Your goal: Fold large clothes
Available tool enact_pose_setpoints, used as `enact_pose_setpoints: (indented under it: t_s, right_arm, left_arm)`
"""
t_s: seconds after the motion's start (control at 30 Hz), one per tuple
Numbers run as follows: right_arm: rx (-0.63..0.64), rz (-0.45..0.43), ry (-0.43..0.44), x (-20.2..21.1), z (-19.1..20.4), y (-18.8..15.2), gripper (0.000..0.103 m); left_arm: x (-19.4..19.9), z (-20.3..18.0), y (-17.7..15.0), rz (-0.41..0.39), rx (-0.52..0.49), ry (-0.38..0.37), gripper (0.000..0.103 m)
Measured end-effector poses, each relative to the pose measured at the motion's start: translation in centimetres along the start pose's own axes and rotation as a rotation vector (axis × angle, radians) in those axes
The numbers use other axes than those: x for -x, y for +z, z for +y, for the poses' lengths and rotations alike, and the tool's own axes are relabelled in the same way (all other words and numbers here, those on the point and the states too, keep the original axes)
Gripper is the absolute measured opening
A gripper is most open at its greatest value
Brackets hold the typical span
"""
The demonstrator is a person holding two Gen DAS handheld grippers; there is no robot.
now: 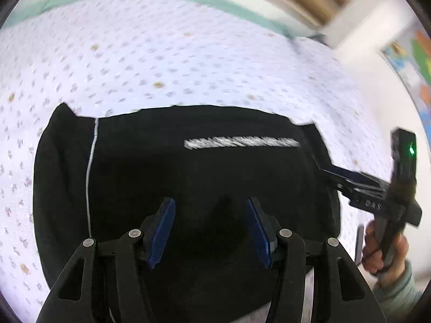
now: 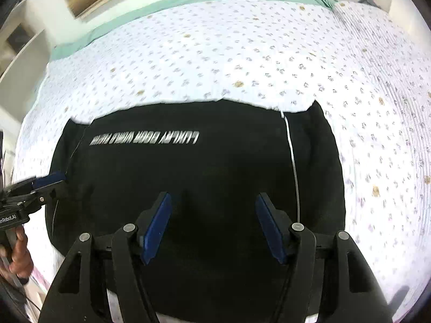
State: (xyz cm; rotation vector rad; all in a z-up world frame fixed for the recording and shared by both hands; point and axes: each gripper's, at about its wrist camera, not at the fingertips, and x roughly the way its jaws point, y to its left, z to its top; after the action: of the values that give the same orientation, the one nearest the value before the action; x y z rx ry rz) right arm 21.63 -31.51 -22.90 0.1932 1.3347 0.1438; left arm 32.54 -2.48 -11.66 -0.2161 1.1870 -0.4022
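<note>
I hold both grippers, left gripper (image 1: 211,231) and right gripper (image 2: 212,226), fingers wide and empty, over the black garment (image 2: 188,167) lying flat on the bed (image 2: 242,53), ready to grab its near edge.

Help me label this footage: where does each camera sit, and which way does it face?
Left wrist: on the left tool, looking down at a black garment on the bed; right tool and hand at right.
Right wrist: on the right tool, same downward look; left tool at left.
Shared: garment, white lettering, bed.
</note>
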Motion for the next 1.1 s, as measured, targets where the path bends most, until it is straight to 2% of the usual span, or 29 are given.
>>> enact_pose_setpoints:
  t_s: [0.07, 0.13, 0.2, 0.37, 0.5, 0.6, 0.73, 0.87, 1.0, 1.1]
  right_arm:
    - [-0.016, 0.031, -0.029, -2.0, -0.7, 0.6, 0.067]
    - [-0.049, 0.101, -0.016, -5.1, -1.8, 0.9, 0.067]
    - [-0.066, 0.143, -0.009, -7.7, -2.6, 0.6, 0.071]
    - [-0.041, 0.127, -0.037, -9.5, -2.7, 0.6, 0.076]
    - [-0.014, 0.116, -0.057, -10.0, -2.3, 0.8, 0.08]
    - [-0.035, 0.114, -0.018, -9.5, -3.3, 0.7, 0.081]
    - [-0.076, 0.109, 0.039, -6.7, -5.3, 0.2, 0.082]
    - [-0.107, 0.044, 0.009, -3.4, -8.0, -0.6, 0.082]
    - [-0.175, -0.013, -0.045, -0.4, -11.7, -1.2, 0.083]
    - [-0.218, -0.026, -0.068, 0.9, -13.8, -1.2, 0.083]
  left_arm:
    - [-2.2, 2.1, 0.5, 0.04, 0.07, 0.013, 0.056]
    - [-4.2, 4.1, 0.4, 0.073, 0.126, 0.001, 0.056]
    - [-5.5, 5.0, 0.3, 0.085, 0.114, -0.006, 0.056]
    - [-6.6, 4.8, 0.4, 0.086, 0.085, 0.022, 0.057]
    - [-6.3, 5.5, 0.5, 0.091, 0.1, -0.016, 0.057]
    - [-3.4, 6.4, 0.6, 0.082, 0.117, -0.022, 0.057]
    - [2.3, 8.7, 0.6, -0.01, 0.16, -0.021, 0.058]
    - [7.0, 13.0, 0.0, -0.078, 0.272, 0.007, 0.062]
    - [8.9, 15.7, -0.8, -0.095, 0.303, 0.064, 0.066]
    - [7.6, 17.4, -1.7, -0.058, 0.365, 0.016, 0.067]
